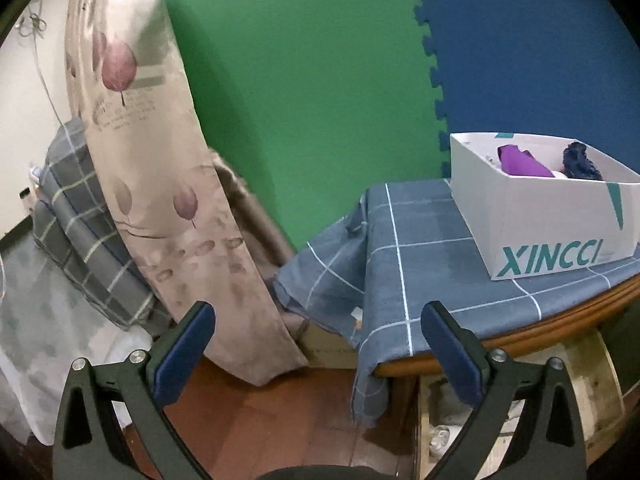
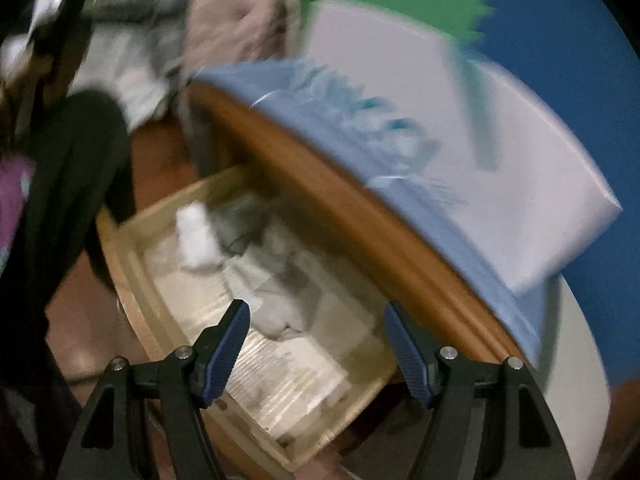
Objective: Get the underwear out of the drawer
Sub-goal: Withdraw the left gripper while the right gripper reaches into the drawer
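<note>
The right wrist view is blurred. An open wooden drawer sticks out below the table edge. Pale grey and white garments lie in it, with a white rolled item at the back. My right gripper is open and empty, above the drawer and just in front of the garments. My left gripper is open and empty, held over the floor left of the table. A white box marked XINCCI stands on the table and holds a purple garment and a dark blue one.
A blue checked cloth covers the table and hangs over its left edge. A floral curtain hangs at the left. Green and blue foam mats cover the wall. A person's dark trouser leg is left of the drawer.
</note>
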`<act>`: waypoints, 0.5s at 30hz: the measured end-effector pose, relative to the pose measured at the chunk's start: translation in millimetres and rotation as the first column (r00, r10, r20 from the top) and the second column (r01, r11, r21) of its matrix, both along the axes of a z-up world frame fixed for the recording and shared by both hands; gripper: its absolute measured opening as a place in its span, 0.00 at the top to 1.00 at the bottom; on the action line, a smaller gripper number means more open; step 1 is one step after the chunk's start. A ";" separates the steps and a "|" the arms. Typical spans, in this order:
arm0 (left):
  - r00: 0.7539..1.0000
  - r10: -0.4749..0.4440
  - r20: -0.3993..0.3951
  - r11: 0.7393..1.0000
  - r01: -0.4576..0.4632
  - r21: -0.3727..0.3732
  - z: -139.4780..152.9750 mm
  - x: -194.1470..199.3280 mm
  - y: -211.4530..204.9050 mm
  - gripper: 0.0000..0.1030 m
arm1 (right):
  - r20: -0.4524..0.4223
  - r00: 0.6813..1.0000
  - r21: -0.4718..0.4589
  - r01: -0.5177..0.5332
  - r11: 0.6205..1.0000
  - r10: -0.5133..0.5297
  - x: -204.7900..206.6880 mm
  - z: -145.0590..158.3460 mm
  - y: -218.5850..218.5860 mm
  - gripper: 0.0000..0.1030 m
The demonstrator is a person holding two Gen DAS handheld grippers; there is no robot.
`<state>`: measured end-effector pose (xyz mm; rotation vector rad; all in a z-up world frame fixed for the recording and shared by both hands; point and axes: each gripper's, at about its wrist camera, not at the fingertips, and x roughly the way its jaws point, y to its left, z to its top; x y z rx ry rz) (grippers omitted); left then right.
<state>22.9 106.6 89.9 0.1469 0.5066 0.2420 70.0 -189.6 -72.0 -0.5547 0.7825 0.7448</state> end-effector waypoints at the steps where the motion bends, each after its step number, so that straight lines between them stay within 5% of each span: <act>1: 1.000 0.008 0.015 1.000 -0.008 0.016 0.0 -1.8 0.0 0.01 | -0.023 0.999 -0.036 -0.040 0.999 0.039 1.1 -10.9 17.7 0.31; 6: 0.999 0.040 0.005 0.997 -0.040 0.063 -5.4 0.2 -5.8 0.01 | -0.071 0.991 -0.137 -0.124 0.983 0.116 11.1 -46.3 62.6 0.31; 15: 0.996 0.077 -0.042 0.996 -0.078 -0.037 -10.9 6.4 13.4 0.01 | -0.133 0.978 -0.251 -0.192 0.949 0.163 19.9 -103.9 101.4 0.31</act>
